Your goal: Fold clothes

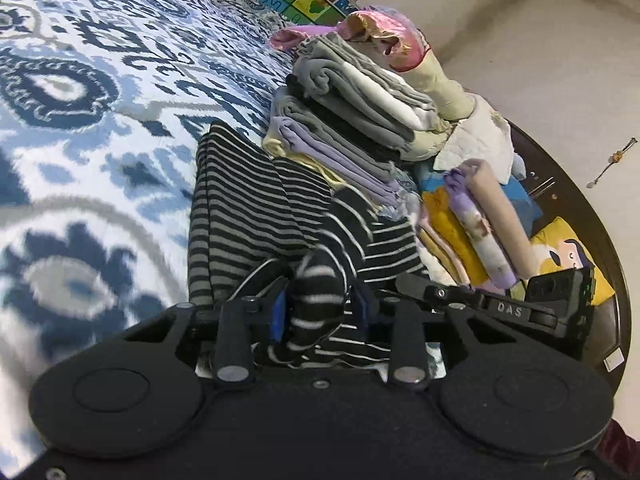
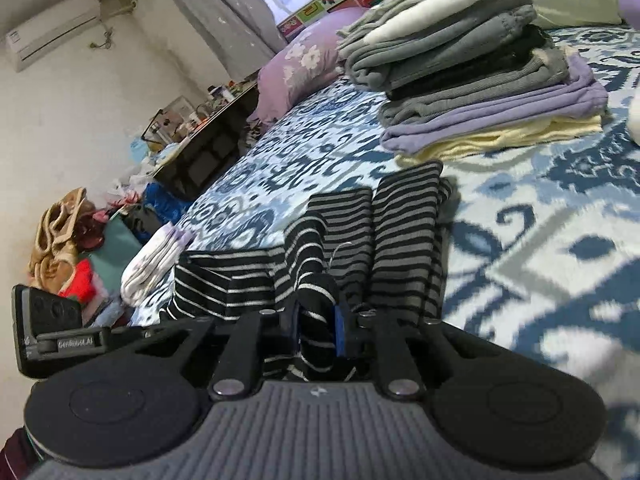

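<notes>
Striped garment (image 1: 256, 216) lies on the bed (image 1: 88, 128), pinched at one end by both left gripper (image 1: 318, 308) and right gripper (image 2: 318, 332), likely to fold it over.

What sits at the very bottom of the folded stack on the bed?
The folded stack rests on a pale yellow garment, directly under a lilac one, on the blue patterned bedspread. Only its edges show; anything beneath it is covered.

We see our left gripper (image 1: 320, 312) all black w/ blue pads, right gripper (image 2: 318, 328) grey-ribbed (maroon sleeves).
</notes>
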`<state>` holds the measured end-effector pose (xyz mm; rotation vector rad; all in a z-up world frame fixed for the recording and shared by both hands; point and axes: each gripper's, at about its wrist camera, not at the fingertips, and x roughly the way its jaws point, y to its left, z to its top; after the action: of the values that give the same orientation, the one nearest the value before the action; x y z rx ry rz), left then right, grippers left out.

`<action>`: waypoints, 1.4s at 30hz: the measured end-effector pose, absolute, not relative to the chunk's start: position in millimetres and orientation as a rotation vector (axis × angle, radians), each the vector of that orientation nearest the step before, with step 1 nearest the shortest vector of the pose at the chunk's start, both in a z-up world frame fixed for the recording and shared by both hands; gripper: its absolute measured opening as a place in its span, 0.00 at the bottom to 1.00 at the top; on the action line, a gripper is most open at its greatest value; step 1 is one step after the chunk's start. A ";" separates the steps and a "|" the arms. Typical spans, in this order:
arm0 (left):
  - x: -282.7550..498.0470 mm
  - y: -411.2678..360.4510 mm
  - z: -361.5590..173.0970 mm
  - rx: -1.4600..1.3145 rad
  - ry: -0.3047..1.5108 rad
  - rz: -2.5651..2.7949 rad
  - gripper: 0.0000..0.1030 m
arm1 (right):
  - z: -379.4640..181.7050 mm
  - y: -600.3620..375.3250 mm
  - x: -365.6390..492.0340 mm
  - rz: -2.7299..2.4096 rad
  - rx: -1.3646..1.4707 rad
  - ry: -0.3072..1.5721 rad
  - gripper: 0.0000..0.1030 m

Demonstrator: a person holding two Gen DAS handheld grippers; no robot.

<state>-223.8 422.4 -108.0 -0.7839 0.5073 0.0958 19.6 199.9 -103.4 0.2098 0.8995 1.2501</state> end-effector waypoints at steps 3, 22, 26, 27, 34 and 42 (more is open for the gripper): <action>-244.4 406.1 -104.4 -0.773 0.503 0.092 0.30 | -97.8 179.3 -2.2 1.274 0.188 0.902 0.20; -325.5 366.4 -105.2 -0.875 0.527 0.168 0.61 | -121.1 75.4 -57.9 1.191 0.354 1.131 0.65; -305.7 359.8 -135.4 -0.941 0.624 0.348 0.61 | -140.2 97.3 -60.9 1.066 0.344 1.132 0.65; -301.7 357.7 -145.4 -0.948 0.653 0.386 0.61 | -145.7 103.8 -64.8 1.048 0.329 1.135 0.65; -283.8 342.0 -157.3 -0.853 0.681 0.371 0.10 | -167.5 127.6 -95.3 1.000 0.255 1.093 0.23; -307.3 342.5 -133.4 -0.773 0.676 0.353 0.10 | -135.8 112.0 -115.5 1.032 0.019 0.957 0.14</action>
<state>-307.3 342.5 -133.4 -0.7729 0.6764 0.3529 -115.5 112.0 -135.8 0.0185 0.9568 1.0321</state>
